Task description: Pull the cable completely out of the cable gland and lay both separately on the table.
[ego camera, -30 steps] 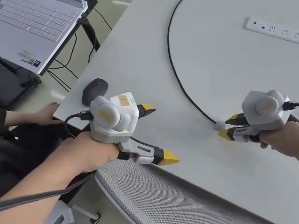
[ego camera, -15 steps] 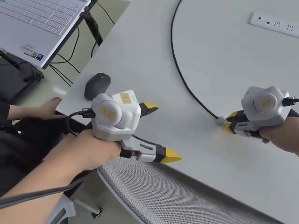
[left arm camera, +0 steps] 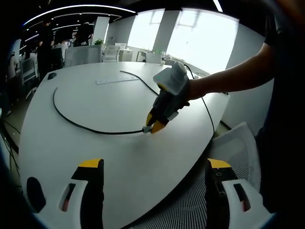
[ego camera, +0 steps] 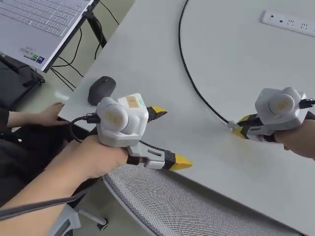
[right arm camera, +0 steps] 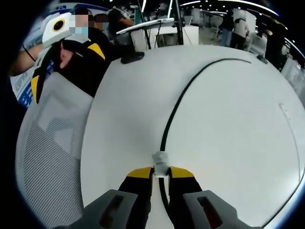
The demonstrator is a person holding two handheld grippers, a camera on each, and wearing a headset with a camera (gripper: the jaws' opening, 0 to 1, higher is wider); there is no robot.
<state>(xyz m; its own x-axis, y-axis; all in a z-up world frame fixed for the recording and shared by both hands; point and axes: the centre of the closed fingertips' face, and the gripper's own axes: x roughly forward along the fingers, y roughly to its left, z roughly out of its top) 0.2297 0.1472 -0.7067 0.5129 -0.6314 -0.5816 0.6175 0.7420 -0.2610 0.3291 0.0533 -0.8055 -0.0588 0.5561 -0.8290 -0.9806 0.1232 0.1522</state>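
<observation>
A black cable [ego camera: 189,78] curves across the white table [ego camera: 147,54] and ends in a small white cable gland [ego camera: 230,125]. My right gripper [ego camera: 240,127] is shut at the gland, which pokes out just ahead of its yellow tips. In the right gripper view the gland [right arm camera: 159,162] sits between the tips of the right gripper [right arm camera: 160,174], and the cable [right arm camera: 178,102] runs away from it and also back between the jaws. My left gripper [ego camera: 169,136] hangs open over the table's near edge, a good way left of the gland [left arm camera: 146,129], with nothing between its fingers.
A dark mouse [ego camera: 101,89] lies near the table's left corner. A laptop [ego camera: 39,22] stands off the table at upper left, and a white power strip [ego camera: 288,22] lies at the far right. A grey mesh chair [ego camera: 172,206] is under the near edge. A person's hand [ego camera: 47,115] rests at left.
The right gripper's jaws, spread around the gland a second ago, have closed on it. The left gripper has stayed open in about the same place.
</observation>
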